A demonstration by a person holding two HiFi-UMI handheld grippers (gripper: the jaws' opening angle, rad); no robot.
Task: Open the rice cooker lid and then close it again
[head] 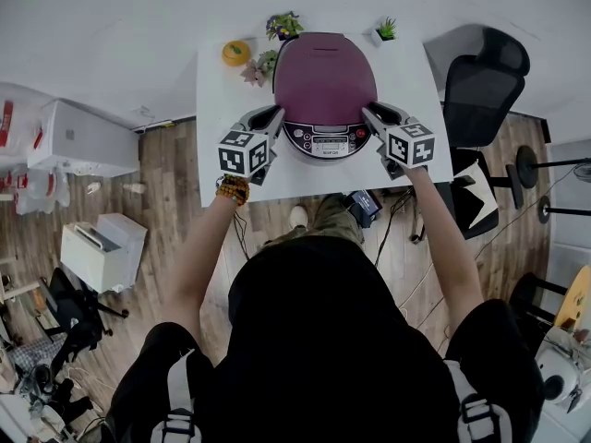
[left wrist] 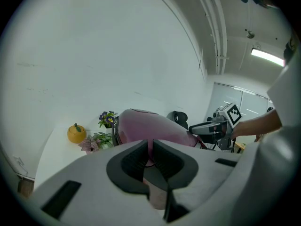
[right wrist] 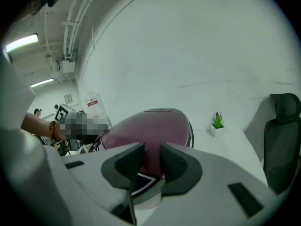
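Rice cooker [head: 325,81] shut, near table's [head: 222,169] front edge, plants [head: 283,26] behind

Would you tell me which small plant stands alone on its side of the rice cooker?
The spiky green plant, right of the rice cooker; the purple-flowered plant and pink-leaved plant sit together on its left.

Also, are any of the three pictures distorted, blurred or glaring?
Head view: sharp on the rice cooker, room edges bent. Left gripper view: round fisheye, dark corners, foreground soft. Right gripper view: same fisheye, ceiling lamp glaring upper left.
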